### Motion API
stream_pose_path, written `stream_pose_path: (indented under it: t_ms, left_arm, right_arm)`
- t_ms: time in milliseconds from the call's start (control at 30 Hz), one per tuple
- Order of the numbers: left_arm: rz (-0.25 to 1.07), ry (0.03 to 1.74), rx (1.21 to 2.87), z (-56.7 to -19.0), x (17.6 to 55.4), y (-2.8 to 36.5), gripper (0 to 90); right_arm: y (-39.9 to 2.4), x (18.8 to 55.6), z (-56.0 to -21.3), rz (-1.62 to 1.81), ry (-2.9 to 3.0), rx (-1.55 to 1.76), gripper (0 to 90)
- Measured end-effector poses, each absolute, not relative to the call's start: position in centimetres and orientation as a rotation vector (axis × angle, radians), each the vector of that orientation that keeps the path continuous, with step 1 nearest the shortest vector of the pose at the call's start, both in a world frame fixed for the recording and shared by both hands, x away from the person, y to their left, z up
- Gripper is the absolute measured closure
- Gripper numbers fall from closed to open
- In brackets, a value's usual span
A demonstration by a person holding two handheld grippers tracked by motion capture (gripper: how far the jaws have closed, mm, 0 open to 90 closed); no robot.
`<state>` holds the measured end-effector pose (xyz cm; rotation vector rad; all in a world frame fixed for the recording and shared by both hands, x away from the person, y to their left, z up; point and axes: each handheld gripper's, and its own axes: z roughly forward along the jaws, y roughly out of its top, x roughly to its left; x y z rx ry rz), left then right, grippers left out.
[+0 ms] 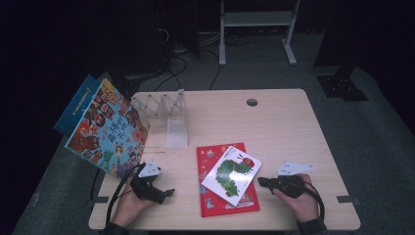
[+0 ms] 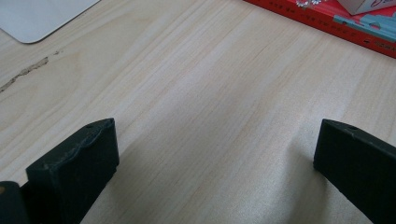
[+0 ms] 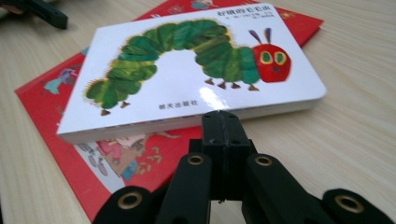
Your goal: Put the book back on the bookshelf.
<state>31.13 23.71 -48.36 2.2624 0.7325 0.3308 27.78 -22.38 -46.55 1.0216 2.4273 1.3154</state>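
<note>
Currently: caterpillar book [image 1: 231,174] on red book [image 1: 211,200], table centre-near, ungripped. Right gripper [image 3: 219,122] jaws closed, empty, tips near its edge. Left gripper [image 2: 215,154] wide, empty. Rack [image 1: 164,110] far-left; shelving pending.

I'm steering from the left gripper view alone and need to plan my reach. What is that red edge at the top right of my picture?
Observer: It's a flat red book. A smaller white caterpillar book lies askew on top of it.
Operator: Where is the other hand-held gripper?
Observer: The right hand-held gripper is to the right of those books in the high view. It is shut, with nothing between the jaws, and its tip points at the white book's edge.
Operator: Is there anything farther back?
Observer: A clear rack stands at the back left of the table. A colourful picture book leans at the table's left edge beside it.
</note>
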Motion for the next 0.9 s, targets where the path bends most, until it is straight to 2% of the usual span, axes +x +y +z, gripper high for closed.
stream_pose_path:
  t_ms: [900]
  left_arm:
    - [0.334, 0.739, 2.257, -48.4, 31.2, 23.7, 0.0]
  right_arm:
    - [-18.9, 27.5, -47.4, 1.377, 2.528, 0.882, 89.8]
